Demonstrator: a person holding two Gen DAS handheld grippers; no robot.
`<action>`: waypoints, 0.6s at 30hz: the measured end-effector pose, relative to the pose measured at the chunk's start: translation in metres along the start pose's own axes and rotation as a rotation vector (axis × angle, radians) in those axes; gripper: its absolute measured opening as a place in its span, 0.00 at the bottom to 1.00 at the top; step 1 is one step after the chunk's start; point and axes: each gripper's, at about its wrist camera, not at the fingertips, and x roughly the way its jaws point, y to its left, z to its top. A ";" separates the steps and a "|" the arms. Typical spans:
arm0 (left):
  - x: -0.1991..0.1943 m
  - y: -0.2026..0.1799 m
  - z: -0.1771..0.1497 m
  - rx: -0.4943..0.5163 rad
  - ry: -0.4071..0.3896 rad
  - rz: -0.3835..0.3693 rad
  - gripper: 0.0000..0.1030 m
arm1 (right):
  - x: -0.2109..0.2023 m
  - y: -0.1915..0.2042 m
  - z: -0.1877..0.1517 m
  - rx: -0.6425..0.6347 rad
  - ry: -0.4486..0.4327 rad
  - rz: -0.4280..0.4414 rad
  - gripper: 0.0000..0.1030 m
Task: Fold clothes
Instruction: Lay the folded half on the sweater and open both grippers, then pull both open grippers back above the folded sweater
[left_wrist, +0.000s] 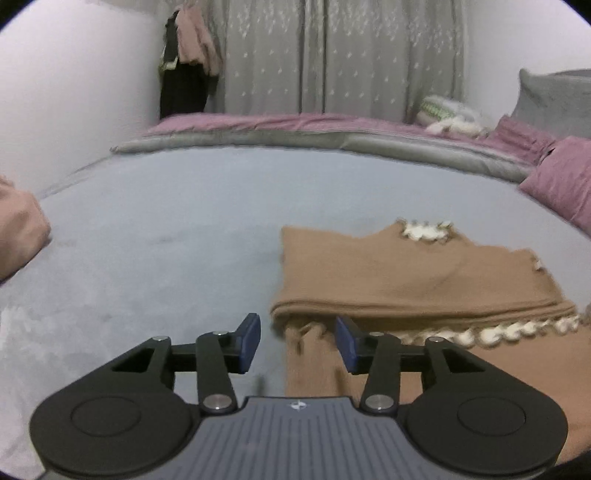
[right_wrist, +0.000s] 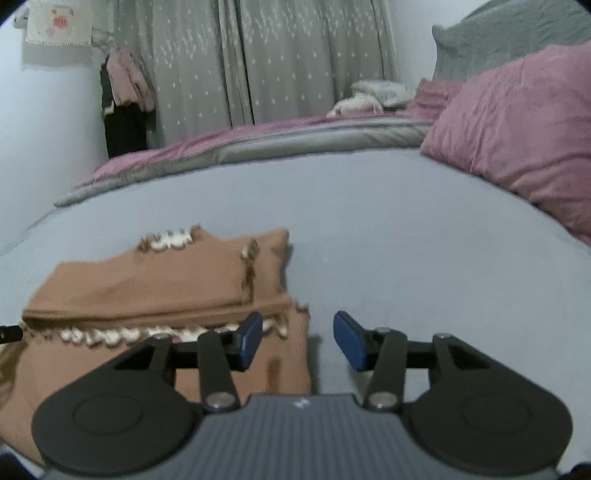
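— Two grippers, both with jaws apart and nothing between the blue pads. The left gripper (left_wrist: 297, 341) hangs low over the near left corner of a brown garment (left_wrist: 417, 280); the right gripper (right_wrist: 297, 341) sits at that garment's near right edge, one pad over the cloth, the other over bare sheet.

— And the garment itself?

— Folded over on itself and lying flat on a grey-blue bed sheet (left_wrist: 166, 229), with a cream scalloped trim (left_wrist: 498, 334) running along the fold nearest the grippers. A second patch of the same trim shows at its far edge.

— Beyond that?

— Pink pillows (right_wrist: 517, 136) to the right, a pink and grey quilt (left_wrist: 295, 136) bunched along the far side of the bed, grey star-patterned curtains (left_wrist: 332, 55) behind, and clothes hanging (left_wrist: 188, 66) in the corner. Another pinkish-brown cloth (left_wrist: 18, 229) lies at the left edge of the left view.
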 end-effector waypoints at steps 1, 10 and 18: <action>-0.002 -0.004 0.000 0.009 -0.005 -0.023 0.45 | -0.003 0.002 0.002 -0.002 -0.015 0.002 0.46; 0.000 -0.055 -0.018 0.170 0.077 -0.233 0.46 | -0.006 0.064 -0.013 -0.166 0.020 0.085 0.50; -0.006 -0.056 -0.038 0.267 0.117 -0.254 0.59 | -0.003 0.093 -0.037 -0.272 0.081 0.126 0.52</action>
